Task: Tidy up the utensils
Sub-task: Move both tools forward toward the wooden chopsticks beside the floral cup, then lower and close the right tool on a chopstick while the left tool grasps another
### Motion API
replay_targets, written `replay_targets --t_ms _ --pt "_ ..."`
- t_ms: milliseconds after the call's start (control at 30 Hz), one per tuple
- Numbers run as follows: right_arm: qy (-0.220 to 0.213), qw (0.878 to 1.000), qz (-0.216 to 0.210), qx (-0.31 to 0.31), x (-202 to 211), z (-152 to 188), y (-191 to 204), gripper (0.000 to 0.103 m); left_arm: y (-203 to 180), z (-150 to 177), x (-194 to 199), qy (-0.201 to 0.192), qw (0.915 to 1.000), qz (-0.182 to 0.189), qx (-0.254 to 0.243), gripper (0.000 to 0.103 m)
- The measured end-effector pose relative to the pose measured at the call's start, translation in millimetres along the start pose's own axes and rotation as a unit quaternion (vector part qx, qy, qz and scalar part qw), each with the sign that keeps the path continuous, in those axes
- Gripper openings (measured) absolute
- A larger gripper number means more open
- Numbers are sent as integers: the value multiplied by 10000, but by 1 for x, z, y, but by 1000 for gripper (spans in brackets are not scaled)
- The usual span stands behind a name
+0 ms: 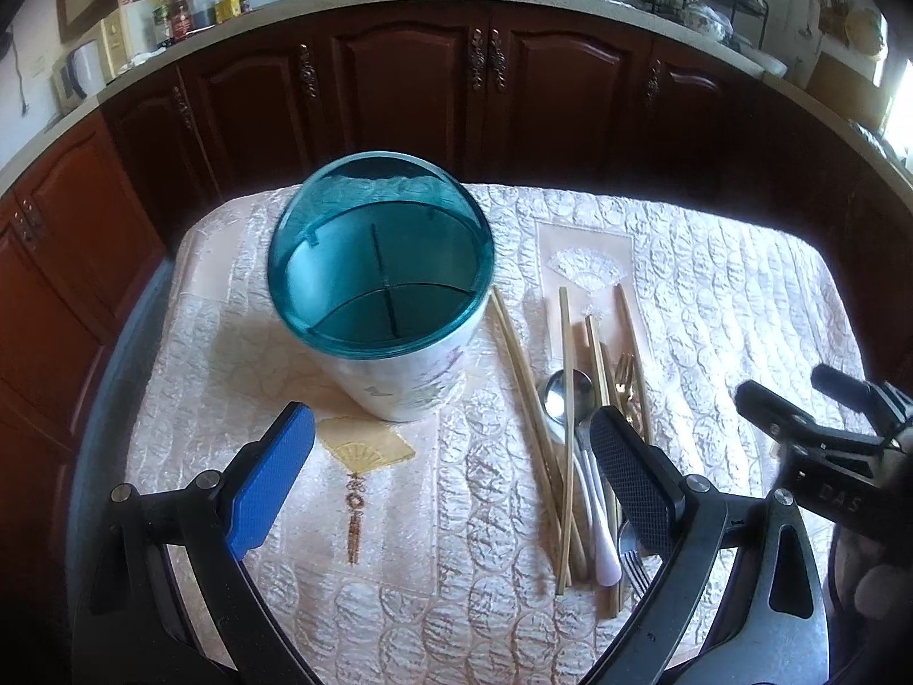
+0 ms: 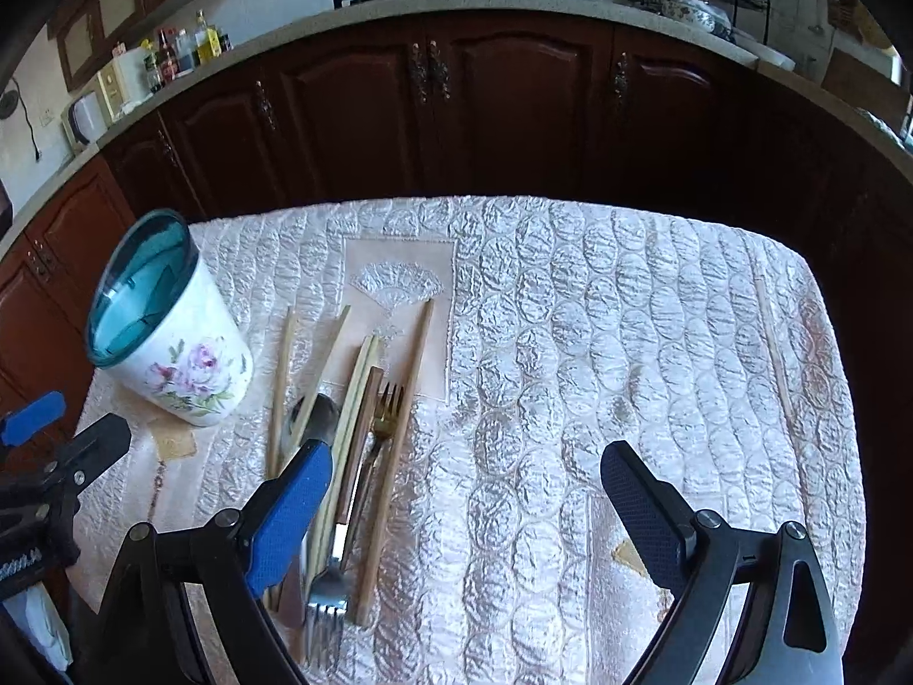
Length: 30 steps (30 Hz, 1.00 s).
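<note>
**A:** So what's the layout? Quilted counter (image 2: 570,342), floral utensil holder (image 2: 188,365) with the teal rim on the far left, still empty.

**B:** Yep. Chopsticks (image 2: 394,445), spoon (image 1: 562,394) and forks (image 2: 325,599) are piled just right of it, long axes running near-to-far. One stray chopstick (image 2: 773,342) is far right.

**A:** Claws?

**B:** Left claw (image 1: 451,479) and right claw (image 2: 465,508) are both wide, holding nothing. The pile sits under the right claw's left finger, so I'd guess it goes first.

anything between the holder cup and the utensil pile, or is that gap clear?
Bare tablecloth only. In the right wrist view a narrow strip of cloth separates the floral utensil holder from the nearest chopstick of the utensil pile; the left wrist view agrees.
</note>
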State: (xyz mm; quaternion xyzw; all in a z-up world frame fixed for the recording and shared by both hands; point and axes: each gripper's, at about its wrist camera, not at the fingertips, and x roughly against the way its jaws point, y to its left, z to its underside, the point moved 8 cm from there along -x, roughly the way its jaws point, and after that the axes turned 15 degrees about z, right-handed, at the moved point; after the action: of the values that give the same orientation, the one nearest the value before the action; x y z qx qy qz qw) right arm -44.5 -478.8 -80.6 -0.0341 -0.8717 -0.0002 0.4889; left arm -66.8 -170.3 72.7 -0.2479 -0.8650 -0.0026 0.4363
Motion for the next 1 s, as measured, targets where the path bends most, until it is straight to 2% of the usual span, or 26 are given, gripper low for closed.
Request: replay_targets --t_ms 167,300,367,433,500,700,800,933,1000 --pt "73 9999 -109 -28 -13 -6 2 92 -5 -1 -11 87 9999 -31 -130 98" --pt "127 9998 -178 -17 -27 -16 6 83 -6 -2 -19 152 9998 -31 -155 98" --pt "167 9995 -263 -22 -36 -22 9 81 -7 -2 -22 172 9997 -27 -171 98" --pt "203 9990 -388 -21 -47 -29 13 75 -8 -3 -24 182 9997 -29 -180 98" --pt "289 9980 -565 -36 -59 -35 17 60 -7 -4 -26 205 9996 -29 -196 98" --pt "670 9936 -857 -310 -97 -47 22 43 -6 -5 -27 256 9991 -65 -344 98" --pt "874 9900 -1018 -431 -115 -53 27 38 -8 -10 -28 313 9985 -8 -446 98" --pt "933 9875 -1208 -388 -124 -61 35 35 -13 -22 -28 295 9974 73 -647 98" --pt "974 9871 -1231 -300 -127 -61 41 28 -16 -32 -28 253 9972 101 -690 98"
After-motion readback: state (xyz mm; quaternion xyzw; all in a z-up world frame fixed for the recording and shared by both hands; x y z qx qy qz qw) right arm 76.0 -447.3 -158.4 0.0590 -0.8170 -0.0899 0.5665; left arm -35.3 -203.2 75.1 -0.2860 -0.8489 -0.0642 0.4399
